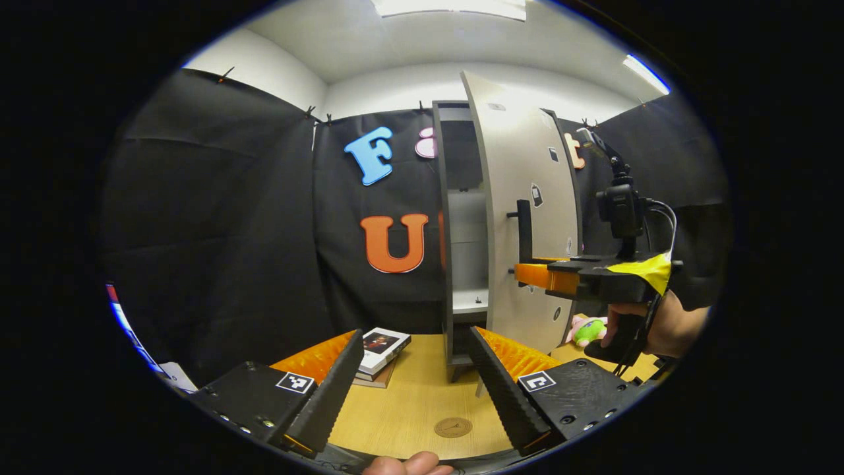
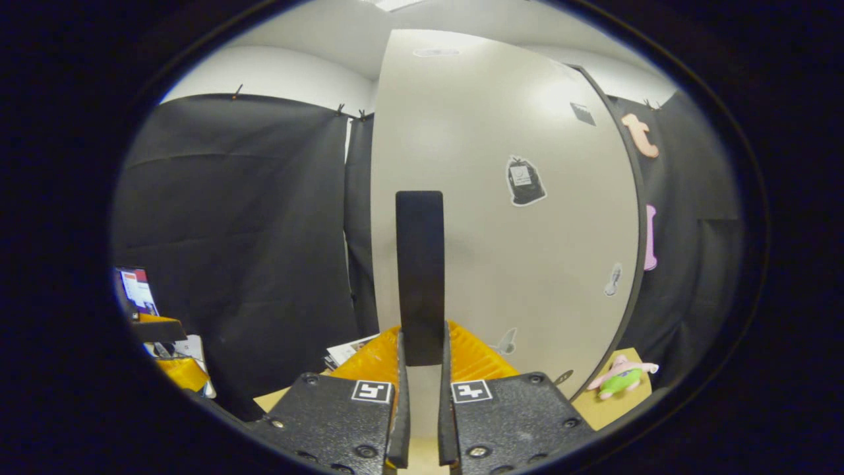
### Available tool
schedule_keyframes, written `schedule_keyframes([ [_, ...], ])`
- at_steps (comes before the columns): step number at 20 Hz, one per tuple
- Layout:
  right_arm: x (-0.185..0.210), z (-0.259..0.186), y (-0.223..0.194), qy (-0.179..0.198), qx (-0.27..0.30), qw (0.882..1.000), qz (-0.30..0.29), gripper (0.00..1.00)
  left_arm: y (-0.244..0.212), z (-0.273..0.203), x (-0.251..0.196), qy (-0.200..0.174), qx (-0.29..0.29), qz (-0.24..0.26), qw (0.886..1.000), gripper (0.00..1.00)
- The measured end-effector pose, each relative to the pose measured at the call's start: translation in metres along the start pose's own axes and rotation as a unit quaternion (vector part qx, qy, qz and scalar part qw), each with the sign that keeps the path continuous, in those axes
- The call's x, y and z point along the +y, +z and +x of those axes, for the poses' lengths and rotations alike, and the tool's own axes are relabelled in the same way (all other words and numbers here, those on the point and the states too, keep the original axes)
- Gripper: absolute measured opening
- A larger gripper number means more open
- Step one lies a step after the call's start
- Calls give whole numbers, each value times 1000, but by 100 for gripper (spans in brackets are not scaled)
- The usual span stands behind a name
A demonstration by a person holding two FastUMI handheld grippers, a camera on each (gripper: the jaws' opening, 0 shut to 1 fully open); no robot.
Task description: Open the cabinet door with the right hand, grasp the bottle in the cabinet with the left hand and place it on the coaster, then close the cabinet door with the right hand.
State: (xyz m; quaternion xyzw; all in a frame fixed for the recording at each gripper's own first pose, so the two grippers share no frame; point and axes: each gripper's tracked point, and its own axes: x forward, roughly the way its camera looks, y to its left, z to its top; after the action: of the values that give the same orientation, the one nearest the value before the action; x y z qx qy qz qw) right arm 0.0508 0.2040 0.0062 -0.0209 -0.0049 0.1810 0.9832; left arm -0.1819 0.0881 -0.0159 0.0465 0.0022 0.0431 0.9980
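Note:
A tall grey cabinet stands on the wooden table, its pale door swung partly open. My right gripper, held by a hand, is shut on the lower part of the black vertical door handle. In the right gripper view the handle rises between the closed fingers of my right gripper, against the door. My left gripper is open and holds nothing, in front of the cabinet gap. A round brown coaster lies on the table between its fingers. The door hides much of the cabinet's inside; a pale shelf shows.
A stack of books lies on the table left of the cabinet. A pink and green plush toy sits on the table to the door's right. A small screen stands at the far left.

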Motion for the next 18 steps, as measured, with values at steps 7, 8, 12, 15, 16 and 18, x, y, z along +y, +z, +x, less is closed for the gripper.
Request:
schedule_keyframes([
  [7, -7, -15, -4, -11, 2, 1000, 29, 18, 1, 5, -15, -29, 3, 16, 999, 96],
  [8, -8, -21, -3, -10, 3, 1000, 29, 17, -1, 5, -15, -31, 4, 18, 999, 96],
  [12, -18, -51, -6, -17, 9, 1000, 18, 17, -6, 13, -25, -44, 13, 16, 999, 96],
  [15, -27, -72, -11, -31, 11, 999, 19, 11, -5, 24, -43, -68, 12, 11, 998, 96],
  [16, -31, -77, -10, -34, 11, 999, 18, 10, -4, 28, -50, -78, 11, 12, 997, 96],
  [18, -36, -86, -10, -38, 16, 999, 23, 10, -4, 35, -66, -100, 11, 15, 995, 96],
])
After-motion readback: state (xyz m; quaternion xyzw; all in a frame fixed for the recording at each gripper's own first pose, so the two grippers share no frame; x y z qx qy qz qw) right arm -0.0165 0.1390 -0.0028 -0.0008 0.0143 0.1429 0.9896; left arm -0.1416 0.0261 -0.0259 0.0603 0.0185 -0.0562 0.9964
